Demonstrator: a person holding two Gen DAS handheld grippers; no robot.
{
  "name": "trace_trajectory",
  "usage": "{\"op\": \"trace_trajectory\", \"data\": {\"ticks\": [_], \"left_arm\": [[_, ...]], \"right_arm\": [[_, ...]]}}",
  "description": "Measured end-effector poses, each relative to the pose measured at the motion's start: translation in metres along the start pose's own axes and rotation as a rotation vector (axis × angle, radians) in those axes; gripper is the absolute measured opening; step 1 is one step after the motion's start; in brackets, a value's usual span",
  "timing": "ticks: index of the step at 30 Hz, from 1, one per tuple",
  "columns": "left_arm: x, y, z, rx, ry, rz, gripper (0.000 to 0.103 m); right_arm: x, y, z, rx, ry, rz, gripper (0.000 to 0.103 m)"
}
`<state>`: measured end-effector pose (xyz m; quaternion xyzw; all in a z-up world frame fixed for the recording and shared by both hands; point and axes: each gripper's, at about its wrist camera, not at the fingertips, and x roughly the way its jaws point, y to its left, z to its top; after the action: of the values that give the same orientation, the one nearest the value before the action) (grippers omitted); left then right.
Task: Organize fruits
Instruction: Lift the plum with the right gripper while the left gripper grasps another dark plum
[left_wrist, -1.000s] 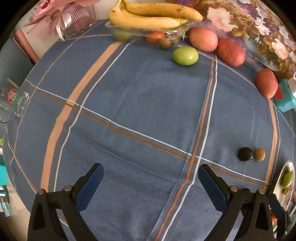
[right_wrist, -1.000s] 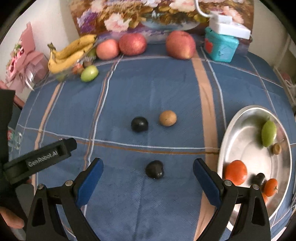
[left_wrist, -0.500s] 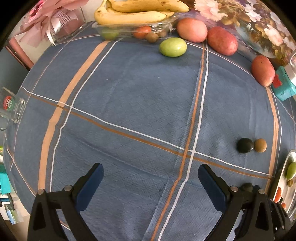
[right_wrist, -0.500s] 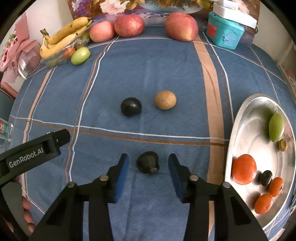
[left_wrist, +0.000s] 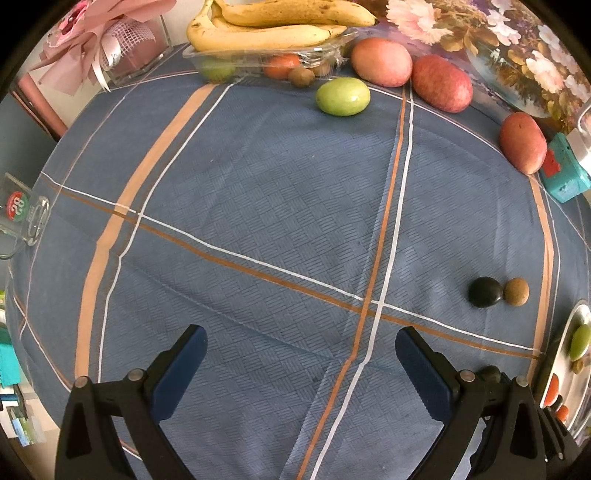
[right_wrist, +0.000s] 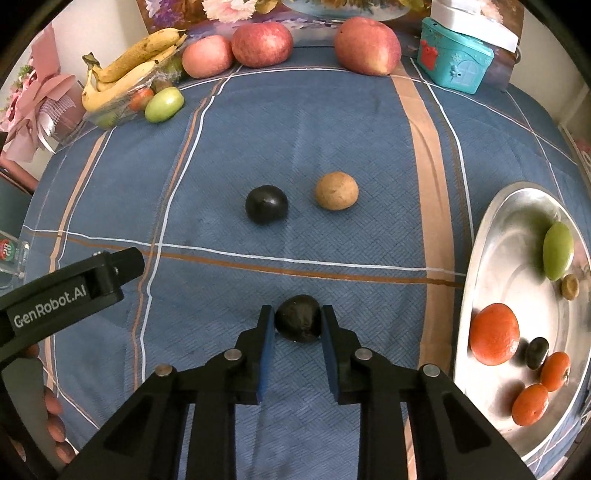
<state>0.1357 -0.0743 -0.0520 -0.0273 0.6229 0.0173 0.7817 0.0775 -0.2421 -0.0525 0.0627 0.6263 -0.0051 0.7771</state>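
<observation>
Right wrist view: at the bottom centre of the frame, the right gripper (right_wrist: 298, 325) has its blue pads closed against both sides of a dark, nearly black fruit (right_wrist: 298, 318) that sits on the blue checked tablecloth (right_wrist: 295, 129). At the right edge lies an oval metal tray (right_wrist: 491, 251). It holds a large orange (right_wrist: 494, 333), two smaller oranges, a small dark fruit, a green oval fruit (right_wrist: 557, 251) and a small brown fruit. Toward the middle of the frame, a second black fruit (right_wrist: 266, 209) and a brown round fruit (right_wrist: 336, 191) lie near each other on the cloth, apart. At the lower left, the left gripper's black body, printed "GenRobot.AI", reaches into the picture.

At the upper left, a clear plastic tray (right_wrist: 110, 110) carries bananas (right_wrist: 129, 70) on top, with small fruits under them. A green fruit (right_wrist: 164, 104) lies just beside it. Along the top edge three red apples (right_wrist: 262, 43) rest before a flower painting (right_wrist: 332, 5), with a teal house-shaped box (right_wrist: 454, 61) at the upper right and a pink wrapped bouquet (right_wrist: 33, 107) at the far left.

Left wrist view: the left gripper (left_wrist: 301, 365) hangs over bare cloth at the bottom of the frame, its jaws spread wide and holding nothing. A glass mug (left_wrist: 22, 218) stands at the left edge.
</observation>
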Motion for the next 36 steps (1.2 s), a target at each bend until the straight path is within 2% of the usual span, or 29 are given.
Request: {"op": "trace_trajectory", "data": {"ticks": [4,9,13,15,17,22,24,25,30,36], "left_arm": [[0.0,-0.002,0.001,-0.007,-0.002,-0.035,0.103],[-0.008,-0.018,0.008,0.006,-0.023,-0.17,0.103],[-0.016,-0.043,0.011,0.062,-0.091,-0.168,0.099],[-0.014,-0.051,0.014,0.073,-0.087,-0.208,0.09],[-0.011,-0.06,0.014,0.075,-0.076,-0.251,0.087],[-0.007,-0.079,0.022,0.11,-0.09,-0.302,0.08],[-0.001,-0.081,0.023,0.115,-0.079,-0.338,0.073],[0.0,-0.082,0.023,0.118,-0.074,-0.347,0.071],[0.007,-0.089,0.022,0.122,-0.054,-0.388,0.048],[0.01,-0.099,0.022,0.138,-0.044,-0.424,0.034]], "right_arm": [[-0.005,0.0,0.001,0.001,-0.011,0.013,0.026],[-0.023,-0.011,0.004,0.031,-0.057,0.03,0.026],[-0.041,-0.026,0.008,0.061,-0.106,0.022,0.026],[-0.046,-0.034,0.009,0.076,-0.119,0.02,0.026],[-0.052,-0.045,0.009,0.098,-0.132,0.023,0.026],[-0.047,-0.047,0.009,0.098,-0.121,0.019,0.026],[-0.042,-0.047,0.009,0.09,-0.106,0.029,0.026],[-0.039,-0.046,0.008,0.089,-0.097,0.033,0.026],[-0.034,-0.047,0.008,0.091,-0.085,0.034,0.026],[-0.033,-0.041,0.008,0.078,-0.085,0.062,0.026]]}}
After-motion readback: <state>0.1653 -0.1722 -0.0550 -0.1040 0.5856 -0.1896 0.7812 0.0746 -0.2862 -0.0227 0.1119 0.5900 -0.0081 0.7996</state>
